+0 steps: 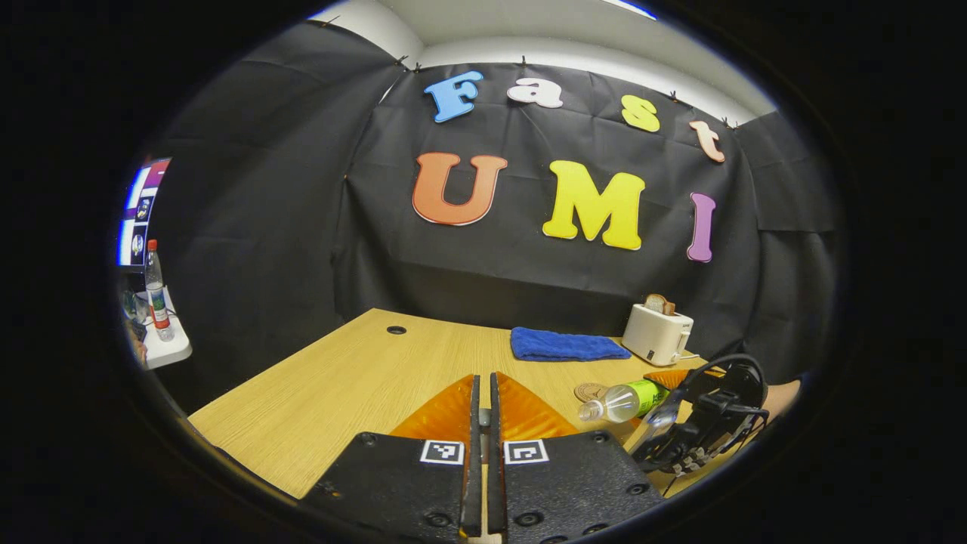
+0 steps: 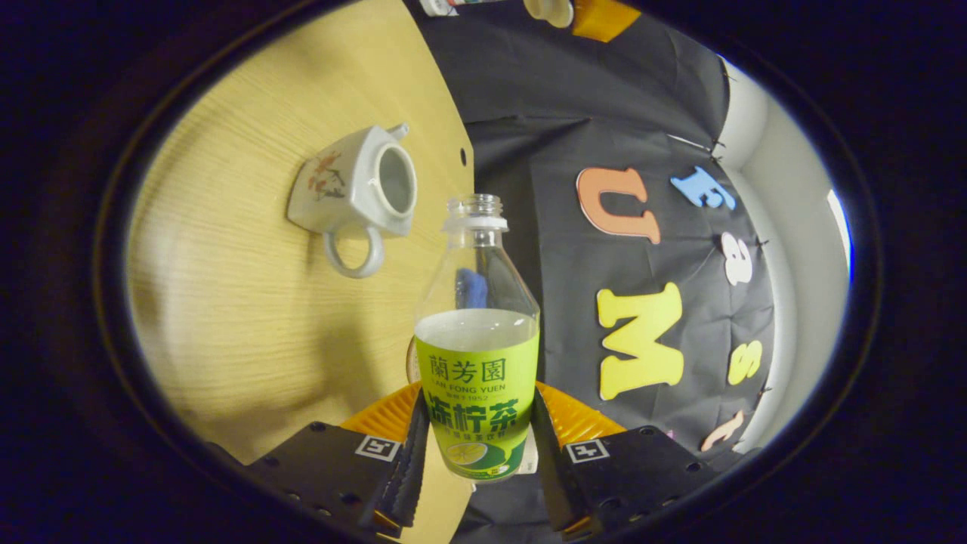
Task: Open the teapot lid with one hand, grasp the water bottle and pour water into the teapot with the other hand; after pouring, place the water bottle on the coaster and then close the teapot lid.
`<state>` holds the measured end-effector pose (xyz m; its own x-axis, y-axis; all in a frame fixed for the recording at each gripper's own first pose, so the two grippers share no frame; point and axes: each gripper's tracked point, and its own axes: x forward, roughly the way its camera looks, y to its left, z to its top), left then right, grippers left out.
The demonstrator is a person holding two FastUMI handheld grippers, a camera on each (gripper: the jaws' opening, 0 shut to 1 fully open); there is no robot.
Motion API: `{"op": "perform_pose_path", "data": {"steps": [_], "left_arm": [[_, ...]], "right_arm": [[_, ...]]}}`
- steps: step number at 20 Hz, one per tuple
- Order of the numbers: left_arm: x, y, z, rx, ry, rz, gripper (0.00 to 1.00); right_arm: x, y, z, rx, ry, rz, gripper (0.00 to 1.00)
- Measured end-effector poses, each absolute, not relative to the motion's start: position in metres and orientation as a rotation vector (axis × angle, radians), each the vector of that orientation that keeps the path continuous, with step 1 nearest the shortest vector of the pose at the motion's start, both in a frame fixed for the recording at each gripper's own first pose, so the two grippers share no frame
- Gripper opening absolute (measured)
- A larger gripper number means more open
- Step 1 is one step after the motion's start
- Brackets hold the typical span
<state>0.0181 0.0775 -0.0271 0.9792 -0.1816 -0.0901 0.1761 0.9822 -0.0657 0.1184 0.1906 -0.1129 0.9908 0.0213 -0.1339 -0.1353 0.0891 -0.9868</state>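
Water bottle (image 2: 477, 363) clamped in right tool (image 2: 476, 446), tilted, teapot (image 2: 355, 193) lidless beyond.

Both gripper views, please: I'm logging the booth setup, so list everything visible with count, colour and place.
Water bottle: one, clear with green label, uncapped, tipped sideways, held by the right gripper.
Teapot: one, white with painted motif, lid off, on the table.
Table: one, light wood.
Cloth: one, blue, at the table's back edge.
Toaster: one, white, bread in its slot, right of the cloth.
Coaster: one, brown, before the toaster.
Second bottle: one, red-capped, on a side shelf.
Left gripper: jaws nearly together.
Right gripper: shut on the bottle.
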Motion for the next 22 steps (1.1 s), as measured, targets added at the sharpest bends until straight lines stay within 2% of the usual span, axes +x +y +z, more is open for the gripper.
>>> {"op": "perform_pose_path", "data": {"steps": [12, 13, 14, 22], "left_arm": [[0.016, 0.076, -0.024, -0.013, 0.083, -0.190, 0.05], [0.016, 0.076, -0.026, -0.009, 0.085, -0.190, 0.05], [0.016, 0.075, -0.026, -0.006, 0.088, -0.192, 0.05], [0.015, 0.075, -0.029, 0.014, 0.093, -0.207, 0.05]], "right_arm": [[0.113, 0.210, -0.098, -1.766, -0.071, 0.093, 0.65], [0.114, 0.212, -0.096, -1.784, -0.080, 0.089, 0.63], [0.116, 0.212, -0.094, -1.796, -0.087, 0.083, 0.65], [0.118, 0.216, -0.078, -1.914, -0.142, 0.021, 0.65]]}}
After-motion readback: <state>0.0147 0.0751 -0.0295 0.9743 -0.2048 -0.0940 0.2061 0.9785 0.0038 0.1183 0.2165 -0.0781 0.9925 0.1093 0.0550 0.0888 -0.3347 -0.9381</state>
